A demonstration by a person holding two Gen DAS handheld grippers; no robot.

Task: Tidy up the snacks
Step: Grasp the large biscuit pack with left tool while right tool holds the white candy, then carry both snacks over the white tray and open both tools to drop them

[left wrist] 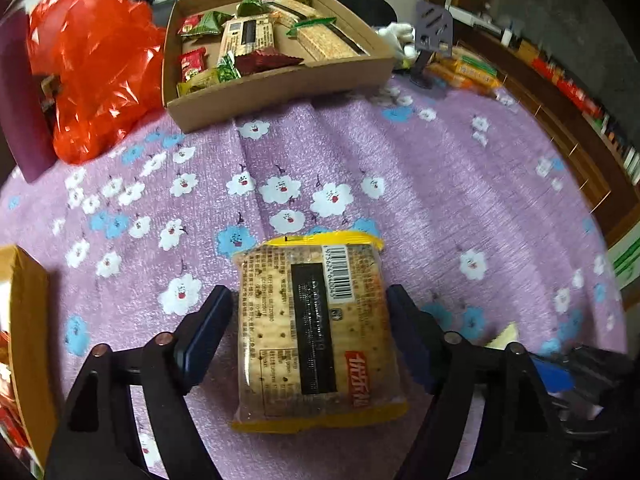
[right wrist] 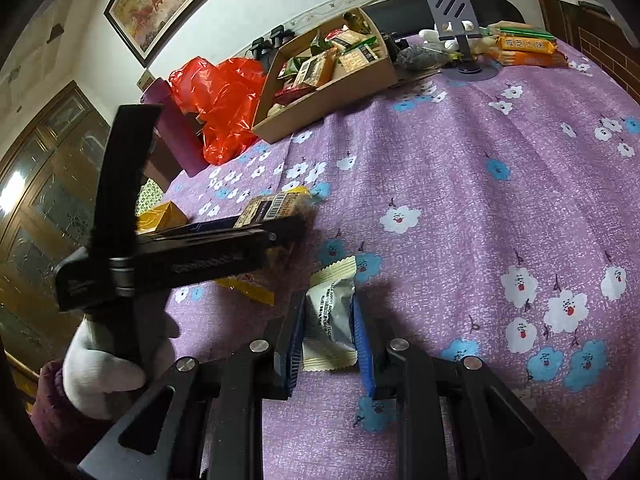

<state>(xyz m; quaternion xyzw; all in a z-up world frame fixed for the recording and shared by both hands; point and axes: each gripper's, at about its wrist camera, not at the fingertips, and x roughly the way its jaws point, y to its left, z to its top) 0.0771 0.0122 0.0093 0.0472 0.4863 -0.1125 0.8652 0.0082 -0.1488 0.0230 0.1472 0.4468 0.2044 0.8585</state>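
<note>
In the left wrist view a cracker pack [left wrist: 316,332] with yellow ends lies on the purple flowered cloth [left wrist: 400,168], between the fingers of my left gripper [left wrist: 310,308]. The jaws are open, with gaps on both sides of the pack. In the right wrist view my right gripper [right wrist: 326,316] is shut on a small silver and cream snack packet [right wrist: 330,316] just above the cloth. The left gripper [right wrist: 280,220] and its cracker pack [right wrist: 272,206] show to the left. A cardboard box [left wrist: 280,88] with several snacks stands at the back; it also shows in the right wrist view [right wrist: 344,80].
A red plastic bag [left wrist: 92,72] lies left of the box. A purple phone stand [right wrist: 460,28] and orange snack packs [right wrist: 524,46] sit at the back right. A second cardboard box [left wrist: 24,344] is at the left edge. A wooden cabinet [left wrist: 580,128] runs along the right.
</note>
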